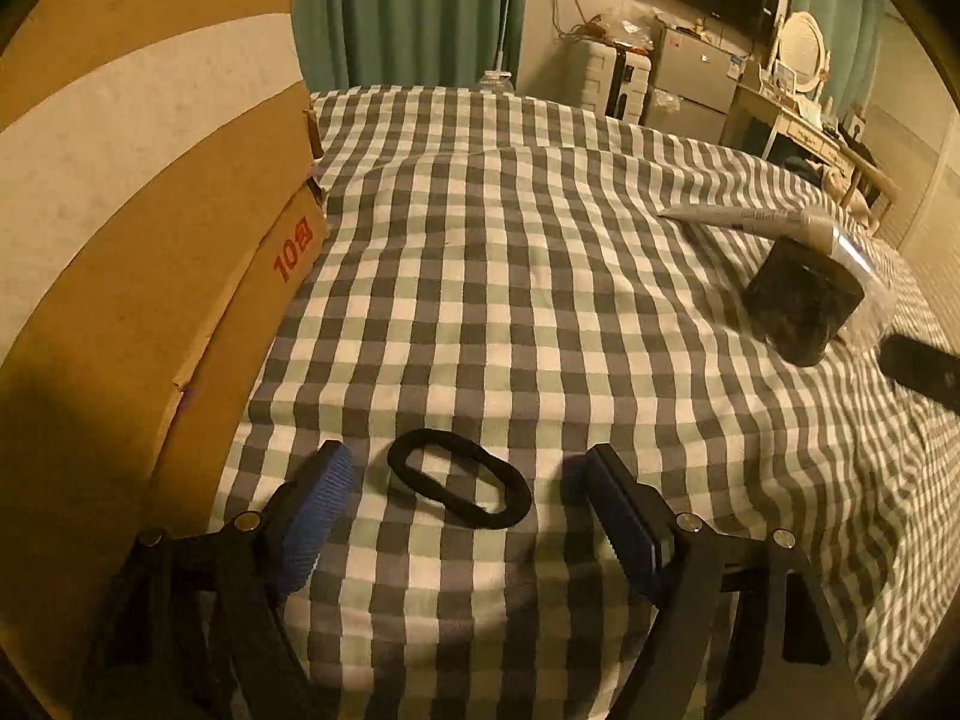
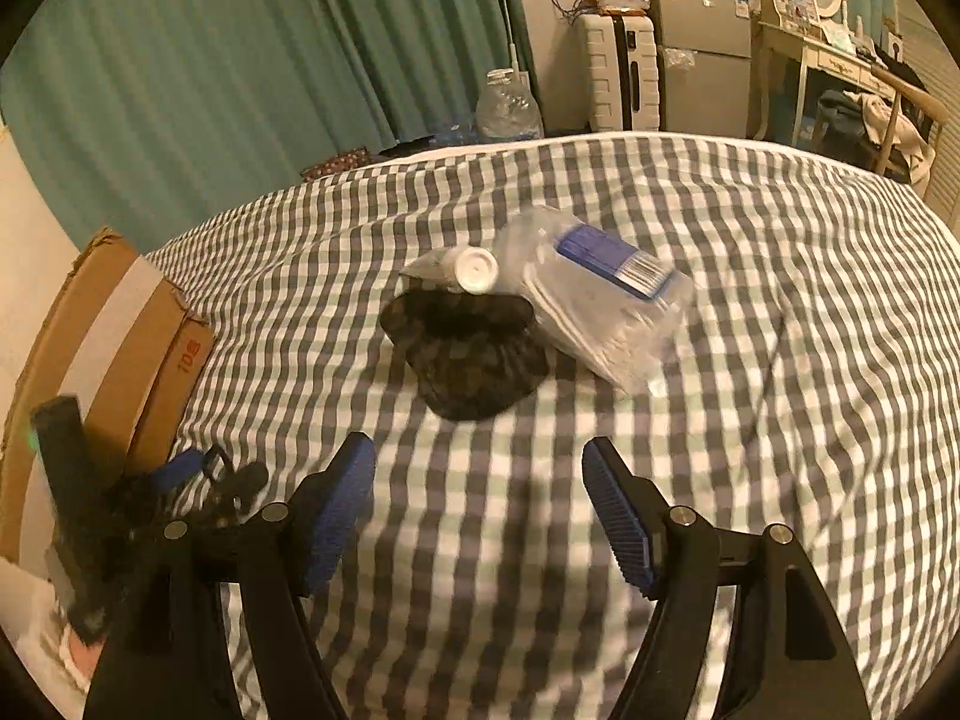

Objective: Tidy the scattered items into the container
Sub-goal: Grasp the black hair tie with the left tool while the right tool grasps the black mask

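Both grippers hang open-jawed over the checked bed (image 1: 540,276); the tidying looks barely begun.

The cardboard box (image 1: 150,252) stands at the left edge of the bed; whether anything is in it yet I cannot see. Still out, well apart from the box, are the bag of cotton swabs (image 2: 606,300), the dark pouch (image 2: 474,354) touching it, and a tube (image 1: 744,219) lying long-axis across the bed, capped end towards the pouch. The black hair tie (image 1: 459,486) lies flat between the left gripper (image 1: 465,486) jaws, untouched, its oval running diagonally. The right gripper (image 2: 480,480) holds nothing, aimed at the pouch.
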`<act>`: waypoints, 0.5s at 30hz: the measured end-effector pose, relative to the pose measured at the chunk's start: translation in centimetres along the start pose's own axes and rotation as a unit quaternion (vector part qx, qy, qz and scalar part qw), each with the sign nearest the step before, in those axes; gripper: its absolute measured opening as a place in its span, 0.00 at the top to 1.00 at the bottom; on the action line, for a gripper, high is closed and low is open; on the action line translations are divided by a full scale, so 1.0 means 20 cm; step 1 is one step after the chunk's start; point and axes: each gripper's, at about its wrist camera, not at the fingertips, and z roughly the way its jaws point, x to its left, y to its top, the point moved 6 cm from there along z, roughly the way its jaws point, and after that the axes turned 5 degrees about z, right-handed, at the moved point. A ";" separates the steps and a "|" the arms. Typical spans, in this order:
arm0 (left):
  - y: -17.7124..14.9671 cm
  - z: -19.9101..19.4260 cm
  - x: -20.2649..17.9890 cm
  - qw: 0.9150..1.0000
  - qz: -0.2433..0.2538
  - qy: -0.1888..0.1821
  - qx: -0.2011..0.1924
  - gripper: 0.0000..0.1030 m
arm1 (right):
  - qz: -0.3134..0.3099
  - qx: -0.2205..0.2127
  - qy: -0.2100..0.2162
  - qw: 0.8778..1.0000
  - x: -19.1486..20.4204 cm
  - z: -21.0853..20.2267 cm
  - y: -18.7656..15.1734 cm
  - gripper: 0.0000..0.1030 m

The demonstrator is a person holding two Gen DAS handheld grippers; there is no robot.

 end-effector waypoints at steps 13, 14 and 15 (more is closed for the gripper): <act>0.02 0.01 0.05 0.999 -0.028 -0.009 -0.016 0.41 | 0.009 -0.010 -0.036 0.999 0.08 0.24 0.09 0.22; 0.03 0.01 0.06 0.999 -0.035 -0.010 -0.018 0.45 | 0.015 -0.012 -0.039 0.999 0.08 0.25 0.11 0.19; 0.03 0.00 0.08 0.999 -0.045 -0.011 -0.020 0.55 | 0.018 -0.010 -0.042 0.999 0.08 0.27 0.12 0.19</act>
